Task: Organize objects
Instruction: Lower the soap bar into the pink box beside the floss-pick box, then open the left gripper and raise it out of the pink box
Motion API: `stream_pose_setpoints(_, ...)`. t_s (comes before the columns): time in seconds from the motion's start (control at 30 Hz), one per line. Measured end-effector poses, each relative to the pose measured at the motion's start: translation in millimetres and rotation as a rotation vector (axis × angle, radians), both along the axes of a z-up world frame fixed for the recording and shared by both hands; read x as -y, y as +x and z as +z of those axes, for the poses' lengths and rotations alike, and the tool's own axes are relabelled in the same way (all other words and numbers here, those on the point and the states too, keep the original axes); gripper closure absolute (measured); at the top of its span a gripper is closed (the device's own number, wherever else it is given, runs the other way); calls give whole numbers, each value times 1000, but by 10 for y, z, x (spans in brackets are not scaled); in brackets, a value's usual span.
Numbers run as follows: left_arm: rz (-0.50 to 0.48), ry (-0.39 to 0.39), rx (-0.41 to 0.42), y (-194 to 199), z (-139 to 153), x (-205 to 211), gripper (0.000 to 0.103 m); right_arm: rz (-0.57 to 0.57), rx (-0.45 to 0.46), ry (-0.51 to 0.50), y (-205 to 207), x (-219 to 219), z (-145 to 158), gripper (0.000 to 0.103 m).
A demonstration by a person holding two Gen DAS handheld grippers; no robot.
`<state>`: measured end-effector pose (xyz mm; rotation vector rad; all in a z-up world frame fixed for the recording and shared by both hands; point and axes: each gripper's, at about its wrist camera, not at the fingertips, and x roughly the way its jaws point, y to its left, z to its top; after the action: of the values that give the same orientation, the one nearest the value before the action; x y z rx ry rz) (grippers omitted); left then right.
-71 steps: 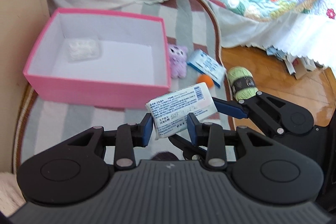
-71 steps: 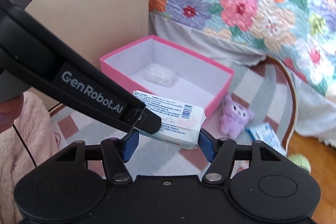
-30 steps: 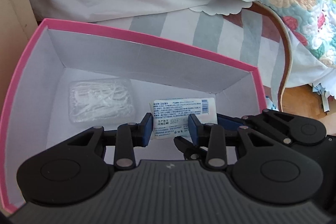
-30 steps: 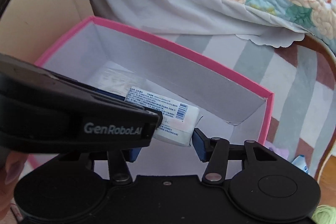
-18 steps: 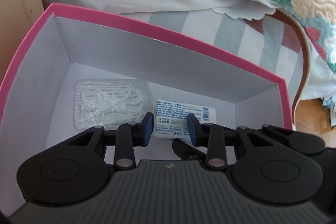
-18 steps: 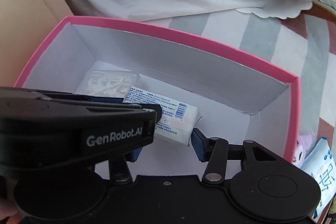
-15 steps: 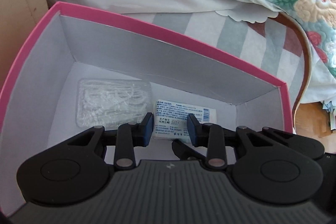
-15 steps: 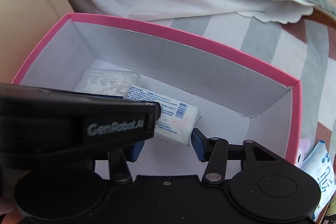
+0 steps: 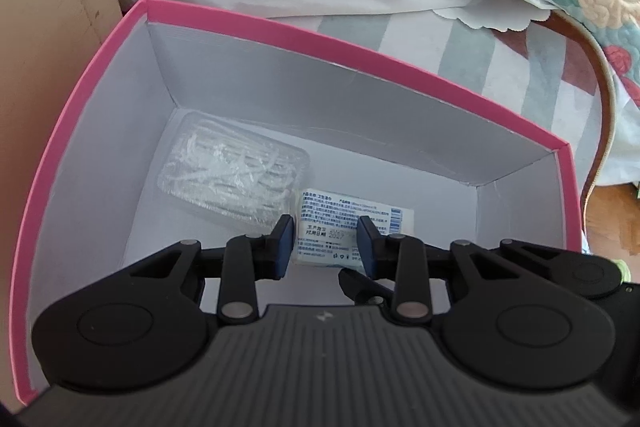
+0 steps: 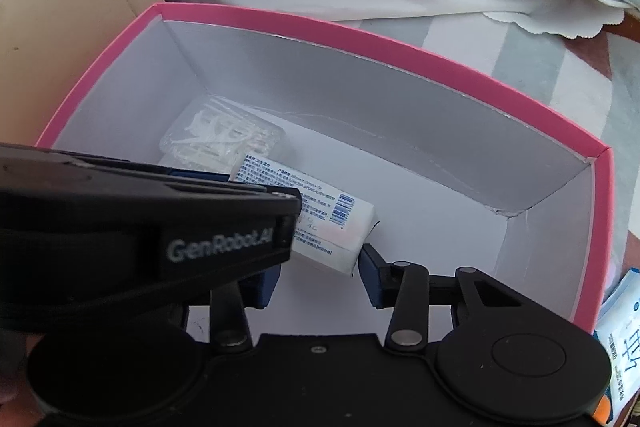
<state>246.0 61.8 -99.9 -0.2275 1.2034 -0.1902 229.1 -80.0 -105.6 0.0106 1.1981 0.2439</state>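
Your left gripper (image 9: 324, 247) pinches the white wipes pack (image 9: 340, 223) low inside the pink box (image 9: 248, 23), beside a clear packet (image 9: 236, 175), while your right gripper (image 10: 316, 275), jaws just closing, flanks its end without a visible squeeze.

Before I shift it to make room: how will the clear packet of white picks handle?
Probably light: the clear packet holds only thin white picks. Likely slippery, given its glossy film. Lying flat in the pink box, it should slide, not roll.
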Motion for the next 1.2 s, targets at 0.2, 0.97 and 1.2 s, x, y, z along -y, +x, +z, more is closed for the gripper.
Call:
stream_pose_setpoints(0.2, -3, 9, 15, -14, 9, 109, 71, -56, -10, 12, 25, 155, -28, 58)
stream_pose_setpoints(0.97, -48, 87, 76, -387, 424, 87, 71, 11, 139, 49, -588, 341, 601, 58)
stream_pose_setpoints(1.2, -74, 121, 106, -697, 806, 5, 58, -11, 195, 46, -908, 407, 911, 32)
